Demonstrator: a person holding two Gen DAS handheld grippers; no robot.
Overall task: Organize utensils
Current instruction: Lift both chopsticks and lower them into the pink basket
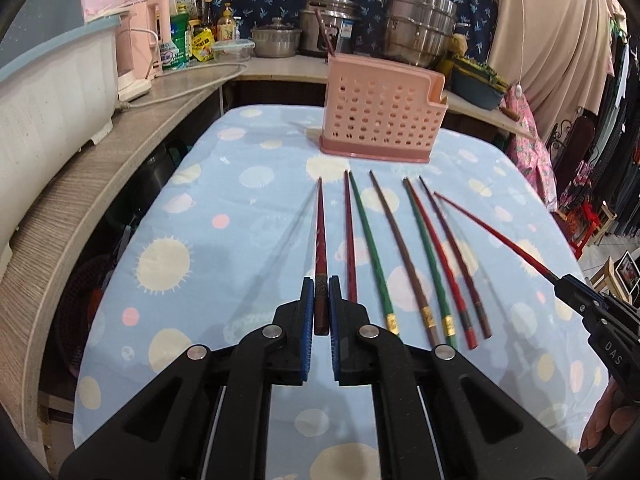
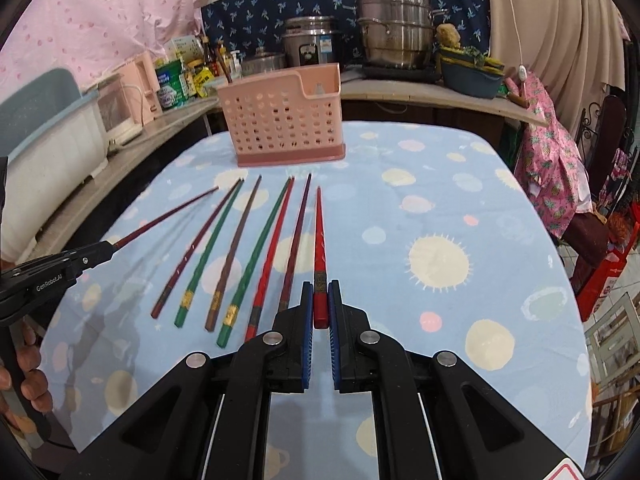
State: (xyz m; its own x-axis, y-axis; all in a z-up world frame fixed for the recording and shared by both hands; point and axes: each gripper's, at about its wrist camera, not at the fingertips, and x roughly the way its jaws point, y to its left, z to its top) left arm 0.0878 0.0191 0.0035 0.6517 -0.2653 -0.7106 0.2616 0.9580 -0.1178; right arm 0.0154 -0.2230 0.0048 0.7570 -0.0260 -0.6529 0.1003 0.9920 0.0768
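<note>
Nearest each lens, both tools grip: left hand-held gripper (image 1: pixel 320 300) clamped on a dark red chopstick (image 1: pixel 320 232), right hand-held gripper (image 2: pixel 320 300) clamped on a bright red chopstick (image 2: pixel 319 236); both sticks lifted, tips pointing away; between them six chopsticks (image 1: pixel 408 256) lie in a fanned row on the tabletop (image 1: pixel 224 184), blue cloth with pale spots, thick ends toward the cameras; beyond the tips stands a pink perforated utensil holder (image 1: pixel 380 116), upright, one chopstick already inside at its left end; pots (image 2: pixel 394 36) on the counter behind.
</note>
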